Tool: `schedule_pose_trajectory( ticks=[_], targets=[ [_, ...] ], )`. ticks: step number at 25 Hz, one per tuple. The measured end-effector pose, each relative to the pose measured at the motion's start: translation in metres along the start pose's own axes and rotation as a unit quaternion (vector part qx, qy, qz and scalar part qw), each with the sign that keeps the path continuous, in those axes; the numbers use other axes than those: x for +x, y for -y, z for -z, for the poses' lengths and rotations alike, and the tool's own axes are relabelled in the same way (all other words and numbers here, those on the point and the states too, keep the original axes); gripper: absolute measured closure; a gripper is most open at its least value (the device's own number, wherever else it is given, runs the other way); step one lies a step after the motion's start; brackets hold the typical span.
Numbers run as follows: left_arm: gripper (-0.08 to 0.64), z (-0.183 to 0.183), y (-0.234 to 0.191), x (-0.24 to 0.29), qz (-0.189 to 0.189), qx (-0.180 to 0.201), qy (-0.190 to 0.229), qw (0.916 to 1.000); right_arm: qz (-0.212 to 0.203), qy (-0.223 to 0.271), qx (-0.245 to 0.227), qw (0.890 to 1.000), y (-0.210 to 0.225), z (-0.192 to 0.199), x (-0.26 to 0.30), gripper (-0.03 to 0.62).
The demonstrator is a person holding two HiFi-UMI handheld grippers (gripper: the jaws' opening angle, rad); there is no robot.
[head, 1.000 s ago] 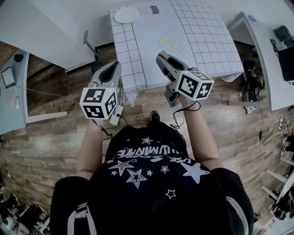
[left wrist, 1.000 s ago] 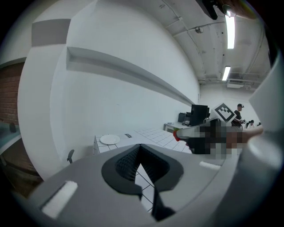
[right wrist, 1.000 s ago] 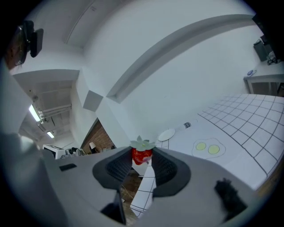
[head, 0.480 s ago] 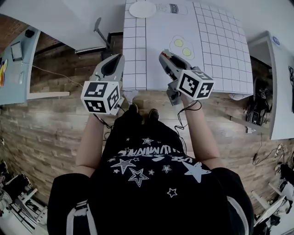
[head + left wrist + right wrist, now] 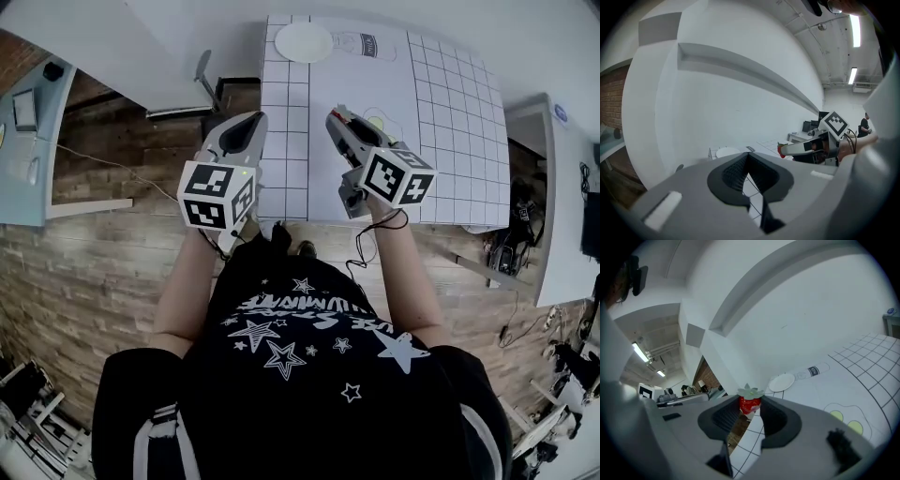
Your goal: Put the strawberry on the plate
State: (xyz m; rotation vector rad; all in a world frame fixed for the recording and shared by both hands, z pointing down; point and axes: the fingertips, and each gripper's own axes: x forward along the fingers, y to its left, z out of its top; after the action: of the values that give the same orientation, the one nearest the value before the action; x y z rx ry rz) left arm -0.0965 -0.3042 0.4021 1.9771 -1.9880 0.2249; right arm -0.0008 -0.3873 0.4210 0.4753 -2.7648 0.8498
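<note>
Right gripper (image 5: 335, 117): jaws closed on the strawberry (image 5: 750, 405), which stands stalk-end up between the pads, its green leaves clear above them. Left gripper (image 5: 254, 118): jaws together at the tips and empty, held alongside over the near edge of the table (image 5: 450, 141). Plate (image 5: 303, 42): white and bare, at the far edge of the table, well apart from both grippers. Seen from the head, the plate lies ahead on a line running between the two grippers, and somewhat nearer the right one. The right gripper is angled inward, so the plate falls a little to the right of the line its jaws point along. On this layout the carry looks to be at an early stage. The coming move calls for a long forward reach across the table, then a descent over the plate before the jaws part.
</note>
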Motion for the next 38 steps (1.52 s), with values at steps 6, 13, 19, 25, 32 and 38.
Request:
schedule_pose_trajectory(
  ticks=[6, 13, 19, 25, 32, 38],
  targets=[
    [0.551, -0.028, -0.046, 0.037, 0.011, 0.005, 0.015, 0.9998, 0.015, 0.007, -0.007, 1.0, 0.011, -0.033, 0.054, 0.451],
    [0.551, -0.034, -0.097, 0.085, 0.014, -0.009, 0.005, 0.9999, 0.041, 0.016, 0.001, 0.999, 0.038, -0.058, 0.103, 0.451],
    [0.551, -0.037, -0.128, 0.117, 0.017, -0.008, 0.008, 0.9998, 0.08, 0.015, -0.016, 0.997, 0.066, -0.07, 0.141, 0.451],
    [0.551, -0.031, -0.145, 0.144, 0.037, -0.015, -0.002, 0.9992, 0.109, -0.001, -0.019, 0.994, 0.095, -0.065, 0.172, 0.451],
    [0.551, -0.019, -0.163, 0.17, 0.037, -0.019, -0.012, 0.9991, 0.117, -0.031, -0.042, 0.992, 0.112, -0.051, 0.21, 0.451],
    [0.551, -0.008, -0.175, 0.189, 0.033, -0.02, -0.019, 0.9991, 0.126, -0.047, -0.072, 0.988, 0.122, -0.048, 0.237, 0.451]
  ],
)
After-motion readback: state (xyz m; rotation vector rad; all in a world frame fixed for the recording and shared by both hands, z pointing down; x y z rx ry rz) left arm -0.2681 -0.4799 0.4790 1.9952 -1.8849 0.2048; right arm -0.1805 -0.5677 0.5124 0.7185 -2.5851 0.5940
